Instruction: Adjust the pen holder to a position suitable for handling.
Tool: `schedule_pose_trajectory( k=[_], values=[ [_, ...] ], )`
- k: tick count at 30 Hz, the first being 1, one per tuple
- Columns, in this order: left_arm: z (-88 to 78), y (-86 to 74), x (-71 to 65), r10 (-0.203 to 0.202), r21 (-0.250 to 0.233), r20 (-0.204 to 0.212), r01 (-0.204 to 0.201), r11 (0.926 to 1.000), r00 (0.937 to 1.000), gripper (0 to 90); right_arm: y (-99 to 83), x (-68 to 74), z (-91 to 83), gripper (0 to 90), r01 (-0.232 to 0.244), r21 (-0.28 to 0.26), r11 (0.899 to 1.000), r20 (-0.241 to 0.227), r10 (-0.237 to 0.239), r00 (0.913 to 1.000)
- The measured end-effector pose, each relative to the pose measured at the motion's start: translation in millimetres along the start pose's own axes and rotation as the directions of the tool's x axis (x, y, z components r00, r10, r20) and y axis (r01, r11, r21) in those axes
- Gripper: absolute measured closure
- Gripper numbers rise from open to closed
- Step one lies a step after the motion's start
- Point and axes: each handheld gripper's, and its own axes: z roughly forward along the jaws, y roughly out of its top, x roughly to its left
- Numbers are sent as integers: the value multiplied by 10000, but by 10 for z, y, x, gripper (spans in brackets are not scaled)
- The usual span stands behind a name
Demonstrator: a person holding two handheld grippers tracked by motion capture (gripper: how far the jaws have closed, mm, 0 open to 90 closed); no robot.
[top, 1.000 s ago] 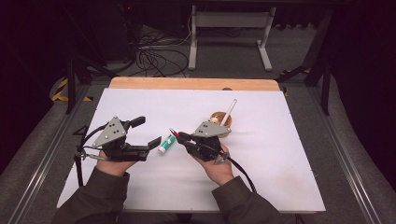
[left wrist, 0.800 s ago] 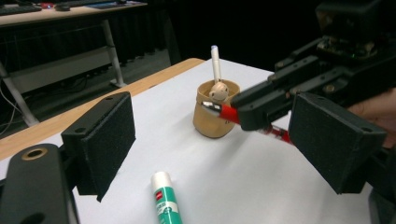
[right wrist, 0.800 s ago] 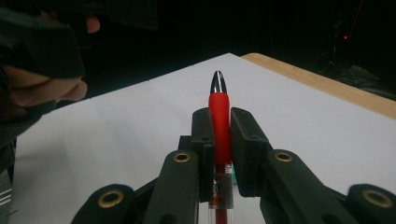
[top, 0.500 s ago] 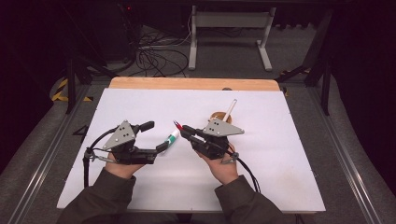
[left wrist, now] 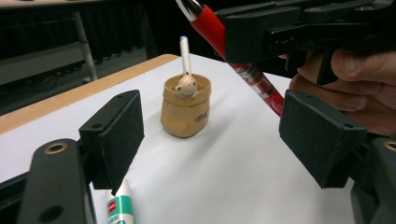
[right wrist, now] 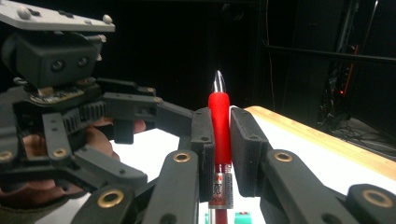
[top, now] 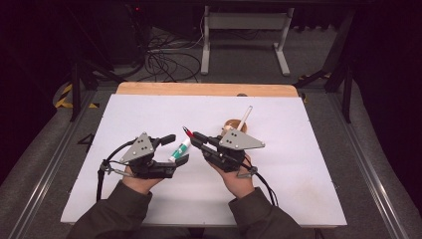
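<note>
A green-and-white marker (top: 182, 145) lies on the white table top (top: 298, 164). My left gripper (top: 176, 150) stands open around it; its jaws have just been closing, with the marker between them and the pads off it. In the left gripper view the marker (left wrist: 120, 207) lies low beside the left pad (left wrist: 116, 135) of my left gripper (left wrist: 219, 135). My right gripper (top: 195, 135) is shut on a red pen (top: 187, 132), tip up and to the left. The right gripper view shows the red pen (right wrist: 219, 121) clamped between both pads of that gripper (right wrist: 219, 140).
A tan pouch-shaped pen holder (top: 231, 124) stands behind the right gripper with a white stick (top: 245, 117) in it; the left gripper view shows this holder (left wrist: 185, 109) straight ahead. A wooden strip (top: 204, 89) edges the table's far side. Cables lie on the floor beyond.
My left gripper has moved right and down, so its jaws now straddle the marker and stand narrower. The right gripper has risen slightly with the red pen.
</note>
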Motion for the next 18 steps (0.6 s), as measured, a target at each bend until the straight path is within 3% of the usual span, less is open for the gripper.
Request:
schedule_pose_trajectory(
  k=[8,18],
  values=[
    [91,-22,-70,-99,-123,517,105,9999,9986,302,4,56,9,810,272,-311,9991,-118,-276,9996],
    [233,-74,-170,-469,-145,1170,489,9987,9920,352,-20,123,52,810,544,-368,9978,-228,-552,9982]
  ],
)
